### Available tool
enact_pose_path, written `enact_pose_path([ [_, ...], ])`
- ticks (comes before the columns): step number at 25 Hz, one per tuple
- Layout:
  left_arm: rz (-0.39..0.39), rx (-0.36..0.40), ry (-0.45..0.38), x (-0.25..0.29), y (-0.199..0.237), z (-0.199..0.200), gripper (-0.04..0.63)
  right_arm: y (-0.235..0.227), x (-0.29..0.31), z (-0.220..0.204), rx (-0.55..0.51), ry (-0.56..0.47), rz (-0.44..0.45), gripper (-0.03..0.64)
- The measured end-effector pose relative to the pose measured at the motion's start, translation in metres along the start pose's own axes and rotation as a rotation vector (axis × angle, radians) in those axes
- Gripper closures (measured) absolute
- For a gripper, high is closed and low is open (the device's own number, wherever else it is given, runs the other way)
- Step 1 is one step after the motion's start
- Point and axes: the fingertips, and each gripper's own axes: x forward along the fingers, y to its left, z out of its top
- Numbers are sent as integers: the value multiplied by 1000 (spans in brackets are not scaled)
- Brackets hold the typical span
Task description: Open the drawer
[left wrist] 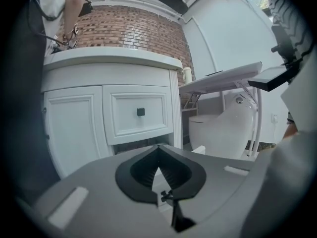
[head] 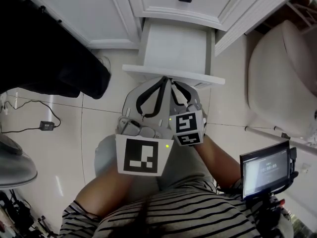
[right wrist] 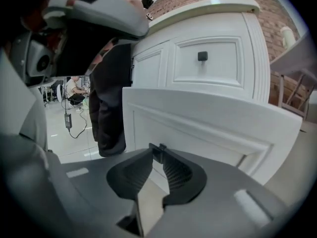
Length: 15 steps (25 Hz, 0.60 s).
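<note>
Lower drawer found well out of white vanity cabinet, so task judged nearly done. Right claw closed against drawer front, apparently pinched on small dark knob so pull is carried. Left claw shut, empty, held aside, not needed.

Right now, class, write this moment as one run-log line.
lower drawer: pulled out | upper drawer: closed | left gripper: shut, empty | right gripper: shut, apparently on knob
</note>
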Motion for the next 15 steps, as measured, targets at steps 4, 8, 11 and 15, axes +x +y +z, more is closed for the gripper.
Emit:
enact_pose_path([
  [4,8,8,-17,-9,-5,2,580,19,-21,-9,17,13,20,554],
  [8,24,14,-17,-11,-3,-2,580,16,-19,-14,35,20,16,557],
  [11,26,2,-5,-13,-1,-8,580,17,-17,-15,41,30,11,552],
  [15,14,28,5,-27,5,12,580,7,-42,3,112,58,-84,601],
])
